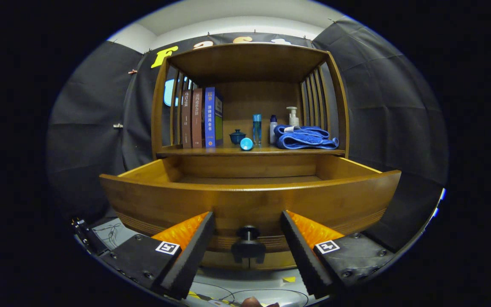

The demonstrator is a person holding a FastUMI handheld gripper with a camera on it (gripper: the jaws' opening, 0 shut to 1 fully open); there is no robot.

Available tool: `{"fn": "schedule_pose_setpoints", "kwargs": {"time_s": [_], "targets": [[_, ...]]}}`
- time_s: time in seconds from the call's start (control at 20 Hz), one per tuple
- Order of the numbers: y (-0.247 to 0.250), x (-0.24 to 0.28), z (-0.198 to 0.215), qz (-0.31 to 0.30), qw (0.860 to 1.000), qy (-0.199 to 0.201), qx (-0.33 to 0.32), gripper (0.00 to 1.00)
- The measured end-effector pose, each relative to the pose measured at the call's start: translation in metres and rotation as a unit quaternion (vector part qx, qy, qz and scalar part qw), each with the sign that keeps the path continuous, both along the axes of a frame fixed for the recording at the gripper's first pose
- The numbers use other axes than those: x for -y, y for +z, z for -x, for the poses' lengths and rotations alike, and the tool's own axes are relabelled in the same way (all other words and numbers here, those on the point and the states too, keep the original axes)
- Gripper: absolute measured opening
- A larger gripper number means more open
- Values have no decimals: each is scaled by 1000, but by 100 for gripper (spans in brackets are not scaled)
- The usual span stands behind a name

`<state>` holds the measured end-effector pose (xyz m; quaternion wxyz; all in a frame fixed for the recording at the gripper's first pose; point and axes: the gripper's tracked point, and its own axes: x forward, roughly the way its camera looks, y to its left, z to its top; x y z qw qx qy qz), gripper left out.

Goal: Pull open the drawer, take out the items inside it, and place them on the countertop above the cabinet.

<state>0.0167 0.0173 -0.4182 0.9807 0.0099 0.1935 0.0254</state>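
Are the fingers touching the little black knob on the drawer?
Apart. The gripper view shows the knob sitting between the open fingers, with drawer front visible in the gap on each side.

A staged recording booth dressed as a bit of a home. Black cloth [382,98] hangs pinned as walls on every side, with a plain white room wall [237,23] showing above it. Inside stands one wooden cabinet [249,64] with household things on its shelf: books [200,117] standing upright, a small lidded cup [237,137], bottles [257,128], a pump dispenser [293,116] and folded blue towels [305,138]. Loose cables [111,232] lie on the floor by the cabinet's foot.
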Motion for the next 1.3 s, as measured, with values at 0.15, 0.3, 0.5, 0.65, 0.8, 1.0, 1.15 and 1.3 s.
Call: {"fn": "schedule_pose_setpoints", "kwargs": {"time_s": [0.15, 0.3, 0.5, 0.65, 0.8, 1.0, 1.15, 1.3], "targets": [[0, -2, 0, 0, 1000, -2, -3, 99], [1, -1, -4, 1, 1000, -3, 0, 100], [-4, -5, -24, 0, 1000, -6, -7, 100], [-5, -7, -47, -3, 1000, -8, 1, 100], [-11, -8, -74, -10, 1000, -10, -1, 100], [-21, -11, -105, -12, 1000, -11, -2, 100], [-27, -12, -126, -13, 1000, -14, -3, 100], [-32, -15, -145, -14, 1000, -15, -5, 100]]}}
